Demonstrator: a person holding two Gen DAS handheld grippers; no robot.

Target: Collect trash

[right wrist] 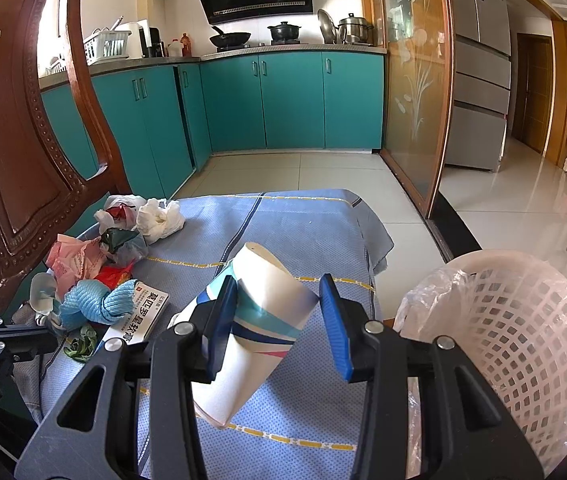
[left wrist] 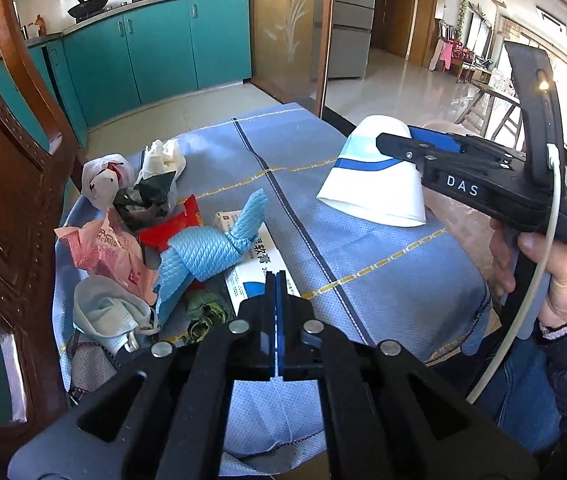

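Observation:
A white paper cup (right wrist: 259, 308) with blue and teal stripes sits between the fingers of my right gripper (right wrist: 279, 324), held above the blue cloth; it also shows in the left wrist view (left wrist: 371, 176). The jaws pinch it, one pad against each side. My left gripper (left wrist: 275, 284) is shut and empty, above the near edge of the trash pile. The pile holds a knotted blue cloth (left wrist: 207, 256), a face mask (left wrist: 103, 312), a pink bag (left wrist: 103, 252), a red wrapper (left wrist: 171, 224), a white box (left wrist: 259, 260) and crumpled tissue (left wrist: 163, 156).
A white lattice basket (right wrist: 523, 340) lined with clear plastic stands at the right by the table edge. A carved wooden chair back (right wrist: 15, 140) rises at the left. The blue tablecloth (left wrist: 383, 272) covers the table. Teal kitchen cabinets (right wrist: 291, 100) stand behind.

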